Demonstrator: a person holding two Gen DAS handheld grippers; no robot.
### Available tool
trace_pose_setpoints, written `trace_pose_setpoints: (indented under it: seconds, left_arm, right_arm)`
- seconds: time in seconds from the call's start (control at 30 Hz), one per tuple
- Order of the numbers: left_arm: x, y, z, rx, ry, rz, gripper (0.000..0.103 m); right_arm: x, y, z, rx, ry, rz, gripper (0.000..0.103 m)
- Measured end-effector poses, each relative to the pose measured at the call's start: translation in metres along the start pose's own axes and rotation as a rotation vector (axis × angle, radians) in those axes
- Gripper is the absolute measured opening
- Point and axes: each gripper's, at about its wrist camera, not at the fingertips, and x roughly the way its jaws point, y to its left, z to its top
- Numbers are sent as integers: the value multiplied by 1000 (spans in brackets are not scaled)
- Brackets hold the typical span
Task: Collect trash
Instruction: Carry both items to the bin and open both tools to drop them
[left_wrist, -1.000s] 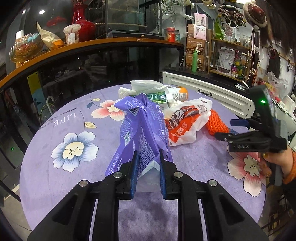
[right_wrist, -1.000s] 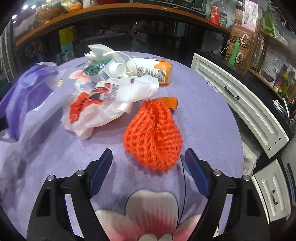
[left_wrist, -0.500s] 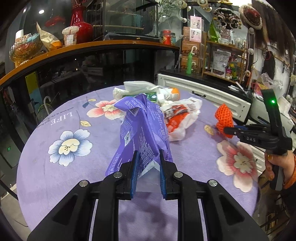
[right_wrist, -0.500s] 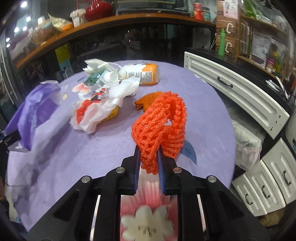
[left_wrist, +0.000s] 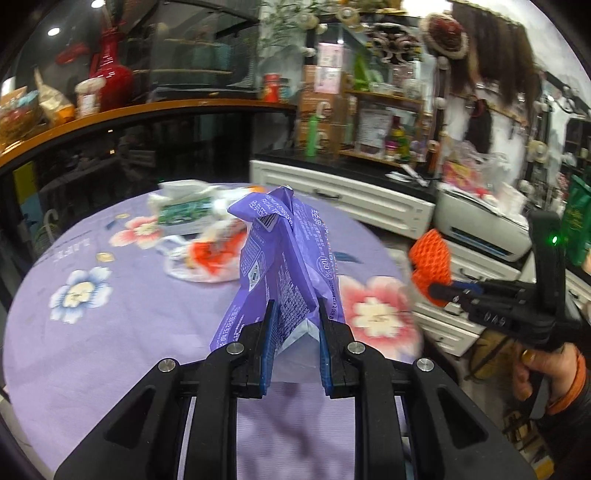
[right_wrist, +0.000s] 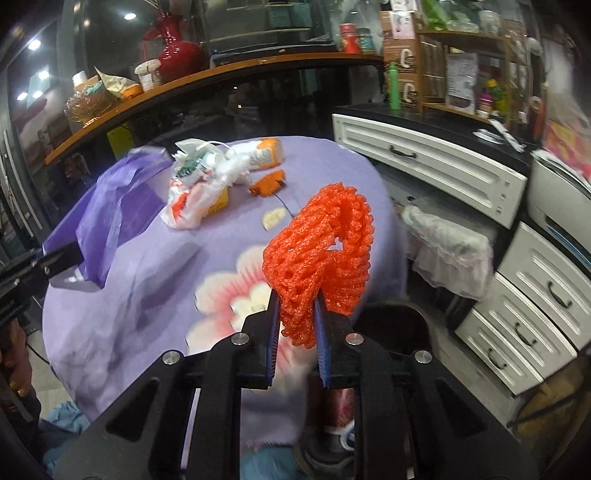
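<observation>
My left gripper (left_wrist: 294, 325) is shut on a purple tissue wrapper (left_wrist: 286, 258) and holds it upright over the round purple flowered table (left_wrist: 110, 332). My right gripper (right_wrist: 297, 325) is shut on an orange foam fruit net (right_wrist: 321, 243) and holds it in the air past the table's near right edge; the net also shows in the left wrist view (left_wrist: 431, 258). More trash lies at the table's far side: a red-and-white plastic bag (right_wrist: 192, 201), a green tissue pack (left_wrist: 183, 216), an orange-capped white bottle (right_wrist: 264, 157) and an orange peel (right_wrist: 267, 184).
White drawer cabinets (right_wrist: 436, 158) and a black counter stand right of the table. A dark round bin opening (right_wrist: 391, 325) lies below the right gripper beside the table. A white plastic bag (right_wrist: 447, 243) hangs off the cabinet. A curved wooden shelf (left_wrist: 110, 114) runs behind.
My right gripper closed on the orange net, lifted it off the table and carried it back to the right, beyond the table edge. My left gripper kept hold of the purple wrapper.
</observation>
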Motion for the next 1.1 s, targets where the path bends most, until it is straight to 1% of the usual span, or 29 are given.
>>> trace_pose_setpoints:
  seconds: [0.17, 0.3, 0.47, 0.6, 0.63, 0.67, 0.7, 0.73, 0.77, 0.8, 0.9, 1.1]
  left_arm:
    - [4, -44, -2, 46, 0, -92, 20]
    - [8, -77, -4, 84, 2, -154, 20]
    - [17, -108, -11, 119, 18, -210, 20]
    - [29, -123, -19, 137, 56, -240, 20]
    - [32, -126, -21, 141, 67, -247, 20]
    - [37, -130, -24, 148, 81, -255, 20]
    - [40, -133, -27, 155, 92, -259, 20]
    - [43, -136, -30, 163, 102, -261, 20]
    - [47, -139, -33, 174, 114, -262, 20]
    - [50, -142, -37, 182, 124, -263, 20]
    - [57, -149, -44, 207, 149, -268, 20]
    - [70, -164, -53, 254, 182, -281, 20]
  right_arm:
    - [-22, -25, -36, 39, 14, -65, 18]
    - [-21, -49, -67, 105, 67, -80, 18]
    - [3, -72, -102, 176, 154, -83, 18]
    - [34, -88, -126, 226, 217, -80, 19]
    - [43, -92, -132, 241, 231, -80, 22]
    - [51, -95, -137, 253, 246, -87, 31]
    - [57, -98, -140, 266, 262, -95, 38]
    - [63, -101, -144, 287, 274, -99, 52]
    - [65, -103, -147, 301, 274, -98, 63]
    - [66, -105, -151, 317, 270, -102, 64]
    - [62, -108, -155, 327, 268, -118, 64]
    - [32, -117, -153, 314, 222, -189, 64]
